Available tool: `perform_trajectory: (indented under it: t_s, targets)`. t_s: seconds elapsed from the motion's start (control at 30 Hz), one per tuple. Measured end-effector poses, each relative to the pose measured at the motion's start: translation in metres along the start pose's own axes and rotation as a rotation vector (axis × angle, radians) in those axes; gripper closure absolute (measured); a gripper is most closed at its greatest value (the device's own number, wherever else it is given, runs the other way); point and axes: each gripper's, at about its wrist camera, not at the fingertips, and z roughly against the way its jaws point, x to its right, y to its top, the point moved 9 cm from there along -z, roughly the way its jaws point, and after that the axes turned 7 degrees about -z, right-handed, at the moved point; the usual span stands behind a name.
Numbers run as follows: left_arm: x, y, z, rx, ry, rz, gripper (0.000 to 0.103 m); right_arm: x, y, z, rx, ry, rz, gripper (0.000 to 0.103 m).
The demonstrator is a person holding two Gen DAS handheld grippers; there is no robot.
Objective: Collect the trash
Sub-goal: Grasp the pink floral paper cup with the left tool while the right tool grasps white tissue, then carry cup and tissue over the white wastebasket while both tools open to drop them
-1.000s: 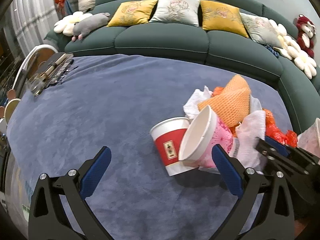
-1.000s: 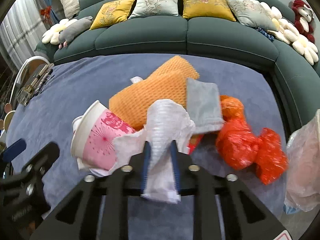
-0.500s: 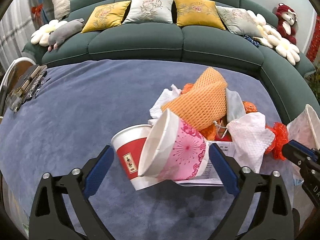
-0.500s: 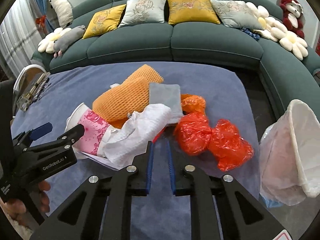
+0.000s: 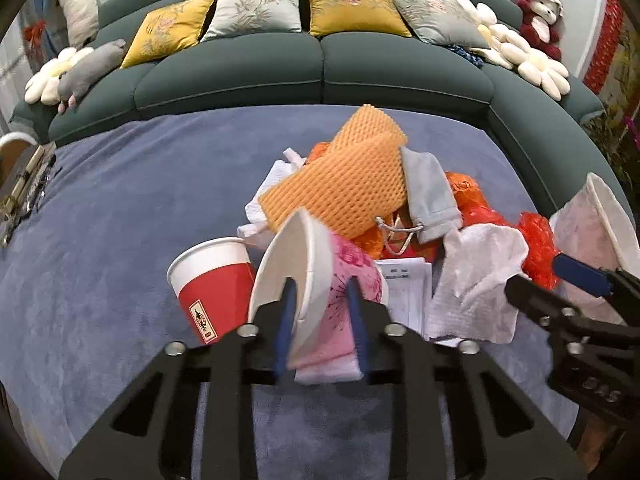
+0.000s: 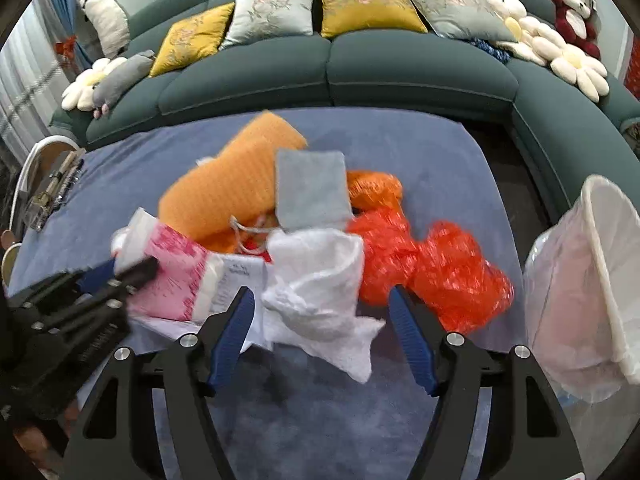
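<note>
Left wrist: two paper cups (image 5: 320,276) (one red (image 5: 212,280)), four cushions (image 5: 256,10).

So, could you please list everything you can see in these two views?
Pink paper cup: one, pink and white, on its side, wall between the left gripper's closing jaws.
Red paper cup: one, red and white, beside the pink one.
Foam net: one, orange, atop the pile.
Grey cloth: one, against the net.
White tissue: one, crumpled, front of pile.
Receipt: one, white, under the cups.
Plastic bags: two or so, orange-red, right of pile.
Bin bag: one, translucent white, far right.
Table cover: blue.
Sofa: green, with cushions and plush toys.
Left gripper: black, blue pads.
Right gripper: opening, straddling the tissue.
</note>
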Motion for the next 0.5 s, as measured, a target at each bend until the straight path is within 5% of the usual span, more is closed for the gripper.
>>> perform_trajectory:
  t_s: [0.17,0.37,0.5]
  targets:
    - [0.011,0.000,0.012,0.022,-0.016,-0.007,0.100,0.015,-0.016,-0.009,-0.032,-0.021,-0.026,0.036]
    - [0.009,0.000,0.026,0.035,-0.020,0.035,0.100,0.017,-0.021,-0.024,-0.048,-0.027,-0.028,0.037]
    - [0.005,0.004,0.037,0.048,-0.006,0.045,0.100,0.011,-0.020,-0.030,-0.089,0.021,-0.050,0.086]
